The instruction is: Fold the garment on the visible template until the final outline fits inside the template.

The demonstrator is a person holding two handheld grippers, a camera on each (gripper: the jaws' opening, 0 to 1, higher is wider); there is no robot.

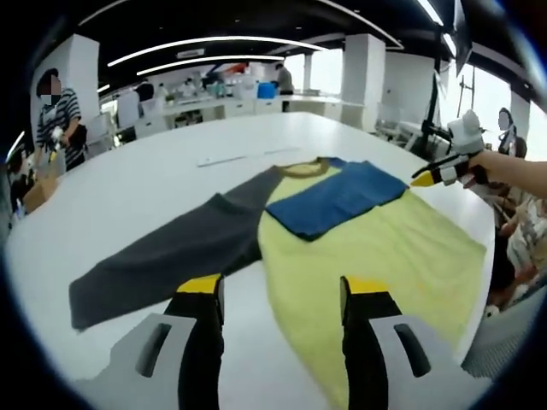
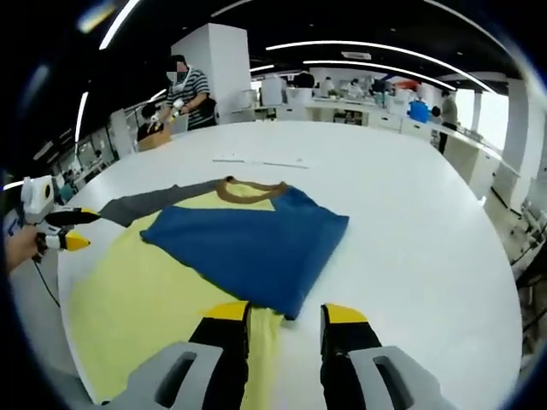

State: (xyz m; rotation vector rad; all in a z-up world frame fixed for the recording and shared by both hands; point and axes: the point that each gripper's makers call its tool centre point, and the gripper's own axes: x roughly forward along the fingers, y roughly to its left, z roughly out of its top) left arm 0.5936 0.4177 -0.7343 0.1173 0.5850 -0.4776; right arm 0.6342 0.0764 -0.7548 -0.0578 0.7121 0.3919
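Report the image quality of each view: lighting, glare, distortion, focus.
Left gripper view: even ceiling-strip lighting, windows blown out at right behind the right gripper; fisheye bends the table edge; shirt sharp, left gripper slightly soft. Right gripper view: same soft light, no hard shadows, bright table; the blue sleeve crisp, background benches blurred and curved.

White table (image 1: 128,184) — garment (image 1: 359,248) flat

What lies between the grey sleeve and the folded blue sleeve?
In the left gripper view, the yellow body and brown collar lie between grey sleeve and blue sleeve.
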